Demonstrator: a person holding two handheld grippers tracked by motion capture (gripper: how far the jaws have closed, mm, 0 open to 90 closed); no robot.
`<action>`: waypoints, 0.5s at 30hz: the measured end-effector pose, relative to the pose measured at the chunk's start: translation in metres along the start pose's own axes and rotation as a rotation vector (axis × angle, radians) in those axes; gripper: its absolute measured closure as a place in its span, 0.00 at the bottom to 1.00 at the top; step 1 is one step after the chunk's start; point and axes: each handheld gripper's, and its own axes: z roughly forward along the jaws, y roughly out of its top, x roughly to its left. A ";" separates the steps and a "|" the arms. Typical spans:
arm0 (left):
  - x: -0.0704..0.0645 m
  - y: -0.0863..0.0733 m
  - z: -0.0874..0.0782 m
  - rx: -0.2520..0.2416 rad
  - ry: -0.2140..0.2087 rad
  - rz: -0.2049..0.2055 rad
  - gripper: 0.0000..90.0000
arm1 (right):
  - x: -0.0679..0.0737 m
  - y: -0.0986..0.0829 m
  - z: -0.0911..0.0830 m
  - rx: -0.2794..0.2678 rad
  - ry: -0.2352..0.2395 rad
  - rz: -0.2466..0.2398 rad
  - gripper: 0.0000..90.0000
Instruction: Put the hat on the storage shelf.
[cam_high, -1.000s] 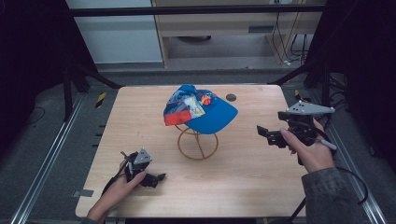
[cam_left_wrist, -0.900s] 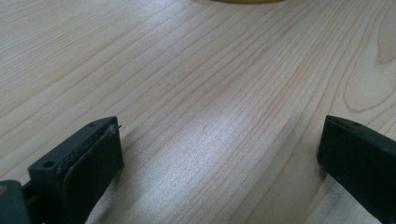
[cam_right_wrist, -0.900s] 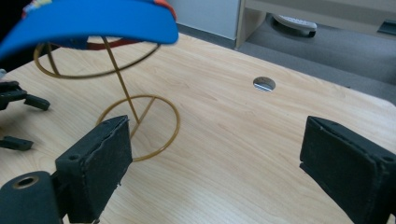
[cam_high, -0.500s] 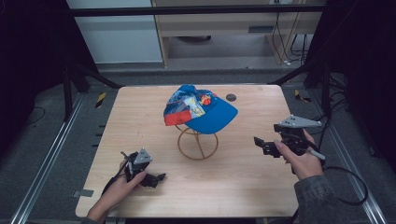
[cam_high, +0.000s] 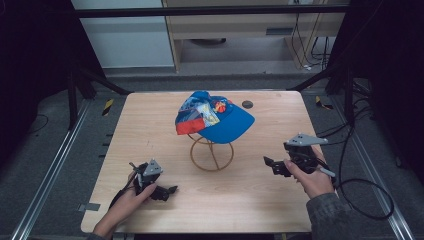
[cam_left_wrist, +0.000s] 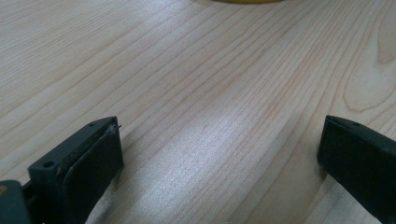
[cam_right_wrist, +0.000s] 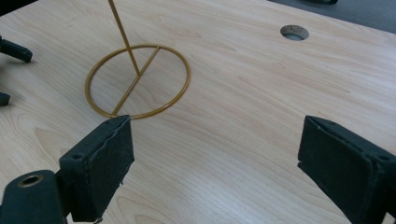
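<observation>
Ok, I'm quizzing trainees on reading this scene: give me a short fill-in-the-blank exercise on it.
1. The blue cap sits on top of a wire ____.
2. Both the left tool and the right tool have their jaws ____.
3. The stand's base on the table is shaped like a ____.

Missing words: stand; open; ring

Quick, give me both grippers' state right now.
Left gripper: open, holding nothing, low over the table.
Right gripper: open, holding nothing, pointed toward the wire stand.
</observation>
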 end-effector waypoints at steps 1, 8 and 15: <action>0.000 0.000 0.000 0.000 0.000 0.000 0.00 | 0.001 -0.001 0.001 0.002 0.002 0.000 0.12; 0.000 0.000 0.000 0.000 0.001 0.000 0.00 | 0.006 -0.012 0.013 0.025 0.024 0.007 0.12; 0.000 0.000 0.000 0.000 0.000 -0.002 0.00 | 0.009 -0.025 0.028 0.065 0.041 0.017 0.12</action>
